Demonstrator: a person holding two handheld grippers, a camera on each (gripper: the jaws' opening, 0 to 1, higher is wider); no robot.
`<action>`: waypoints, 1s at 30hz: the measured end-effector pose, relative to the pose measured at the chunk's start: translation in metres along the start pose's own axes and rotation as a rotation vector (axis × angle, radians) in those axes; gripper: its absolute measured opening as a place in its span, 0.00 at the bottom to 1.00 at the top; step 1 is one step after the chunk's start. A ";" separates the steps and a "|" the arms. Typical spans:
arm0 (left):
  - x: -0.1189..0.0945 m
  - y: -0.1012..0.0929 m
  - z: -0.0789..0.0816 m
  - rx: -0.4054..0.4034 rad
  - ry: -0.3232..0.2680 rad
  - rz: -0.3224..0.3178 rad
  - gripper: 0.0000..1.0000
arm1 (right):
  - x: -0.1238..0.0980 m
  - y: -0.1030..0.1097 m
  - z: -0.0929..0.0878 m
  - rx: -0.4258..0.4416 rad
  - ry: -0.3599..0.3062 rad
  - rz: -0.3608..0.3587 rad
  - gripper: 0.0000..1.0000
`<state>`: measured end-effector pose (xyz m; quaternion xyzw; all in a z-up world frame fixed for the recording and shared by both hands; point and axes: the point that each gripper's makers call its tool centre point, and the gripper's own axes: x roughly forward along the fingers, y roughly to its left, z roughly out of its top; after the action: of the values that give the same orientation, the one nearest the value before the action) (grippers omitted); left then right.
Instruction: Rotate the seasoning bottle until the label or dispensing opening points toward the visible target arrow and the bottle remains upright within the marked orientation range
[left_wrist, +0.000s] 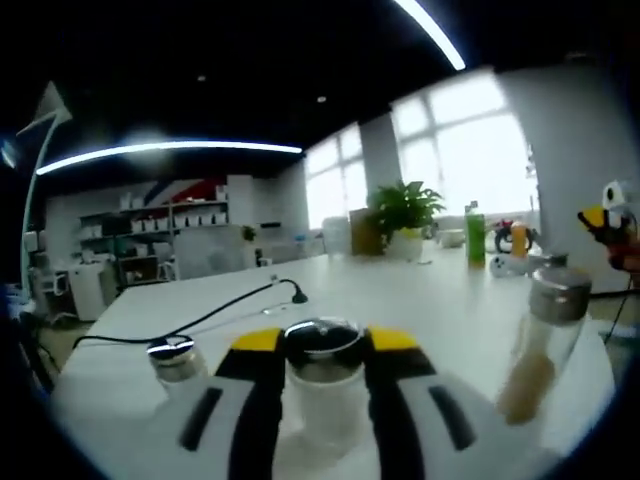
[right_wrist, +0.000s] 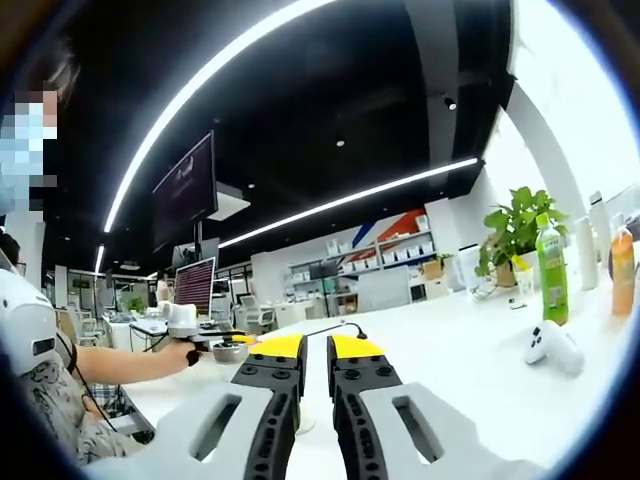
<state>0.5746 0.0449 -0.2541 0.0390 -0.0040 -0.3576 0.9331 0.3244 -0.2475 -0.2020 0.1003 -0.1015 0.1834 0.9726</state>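
A clear seasoning bottle (left_wrist: 322, 385) with a shiny metal lid stands upright on the white table (left_wrist: 400, 290). My left gripper (left_wrist: 323, 342) is shut on it, with a yellow-tipped jaw pressed to each side. No label or arrow can be made out. My right gripper (right_wrist: 316, 347) is held above the table with its jaws nearly together and nothing between them. In the right gripper view, a person's arm (right_wrist: 125, 362) reaches in from the left holding the left gripper (right_wrist: 200, 335), and the bottle's lid (right_wrist: 230, 351) shows at its tip.
A small metal-lidded bottle (left_wrist: 176, 362) stands left of the held one. A taller bottle (left_wrist: 545, 340) with tan seasoning stands to the right. A black cable (left_wrist: 215, 315) lies across the table. Beyond are a plant (left_wrist: 405, 212), a green drink bottle (right_wrist: 550, 268), an orange bottle (right_wrist: 622, 260) and a white controller (right_wrist: 555, 346).
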 end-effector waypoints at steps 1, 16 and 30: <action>-0.003 -0.001 0.000 -0.002 0.000 -0.003 0.31 | 0.000 0.000 0.000 0.000 0.000 0.000 0.06; -0.035 -0.019 -0.001 0.007 0.007 -0.066 0.31 | 0.000 0.005 -0.001 -0.006 0.000 0.009 0.06; -0.077 -0.054 -0.009 -0.008 0.007 -0.136 0.31 | -0.001 0.001 -0.002 0.003 -0.002 0.003 0.06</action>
<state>0.4818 0.0569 -0.2656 0.0369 0.0034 -0.4198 0.9069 0.3236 -0.2461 -0.2039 0.1016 -0.1023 0.1848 0.9721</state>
